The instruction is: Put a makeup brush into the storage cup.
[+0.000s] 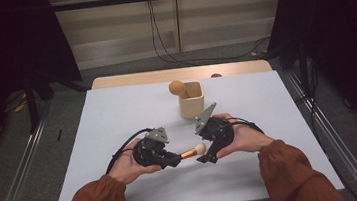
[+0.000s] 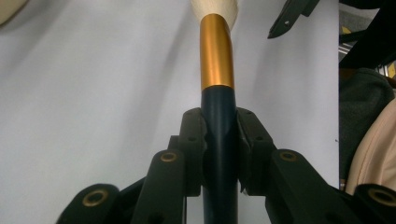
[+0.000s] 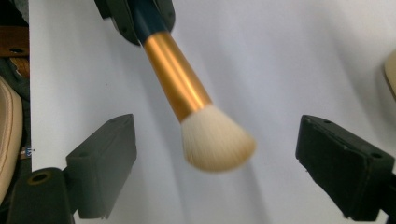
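Observation:
A makeup brush (image 1: 192, 152) with a dark handle, a gold ferrule and a cream bristle head is held above the white table (image 1: 118, 117). My left gripper (image 1: 174, 159) is shut on its dark handle (image 2: 218, 135). The gold ferrule (image 2: 216, 51) points away from the left gripper toward my right gripper (image 1: 206, 156). The right gripper stands open, and the bristle head (image 3: 215, 142) hangs between its two pads (image 3: 105, 163) without touching either. A beige square cup (image 1: 191, 100) stands behind the grippers, with a round-headed orange tool (image 1: 177, 87) leaning in it.
The white table ends in a wooden strip (image 1: 129, 79) at the far side. Metal rails (image 1: 17, 167) run along the floor on both sides. Cables (image 1: 172, 56) hang down the back wall. A small dark thing (image 1: 216, 75) lies on the wooden strip.

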Demonstrator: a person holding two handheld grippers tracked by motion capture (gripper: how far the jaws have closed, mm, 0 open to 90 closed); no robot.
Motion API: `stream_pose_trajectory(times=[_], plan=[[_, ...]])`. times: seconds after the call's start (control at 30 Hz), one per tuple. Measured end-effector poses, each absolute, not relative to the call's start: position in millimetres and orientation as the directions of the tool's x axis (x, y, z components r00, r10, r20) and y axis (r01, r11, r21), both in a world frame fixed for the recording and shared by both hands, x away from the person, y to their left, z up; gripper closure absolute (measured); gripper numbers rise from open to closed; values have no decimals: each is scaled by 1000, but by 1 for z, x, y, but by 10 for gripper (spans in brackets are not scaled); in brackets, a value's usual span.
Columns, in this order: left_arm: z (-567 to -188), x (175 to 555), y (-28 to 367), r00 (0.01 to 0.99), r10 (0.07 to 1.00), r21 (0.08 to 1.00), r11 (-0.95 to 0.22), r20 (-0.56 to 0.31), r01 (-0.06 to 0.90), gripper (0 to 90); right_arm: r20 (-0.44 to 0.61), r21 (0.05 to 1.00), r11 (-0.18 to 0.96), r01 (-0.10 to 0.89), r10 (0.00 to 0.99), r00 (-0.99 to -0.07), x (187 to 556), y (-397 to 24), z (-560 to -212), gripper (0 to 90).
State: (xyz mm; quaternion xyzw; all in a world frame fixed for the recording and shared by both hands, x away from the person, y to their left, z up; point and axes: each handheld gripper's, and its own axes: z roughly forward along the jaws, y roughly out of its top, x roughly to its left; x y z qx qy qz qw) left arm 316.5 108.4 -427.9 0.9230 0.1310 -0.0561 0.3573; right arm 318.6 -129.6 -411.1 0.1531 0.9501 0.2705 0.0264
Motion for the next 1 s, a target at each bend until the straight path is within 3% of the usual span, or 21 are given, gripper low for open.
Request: stream_pose_trajectory(times=[0.4,1.0], plan=[[-431,317,123,938,264,667,-661,-225,346,746,57,572,746,342,380,-923,314,-147,-413,88],[-436,313,143,934,259,741,-572,-245,353,747,101,618,661,425,470,-877,303,-164,-420,108]])
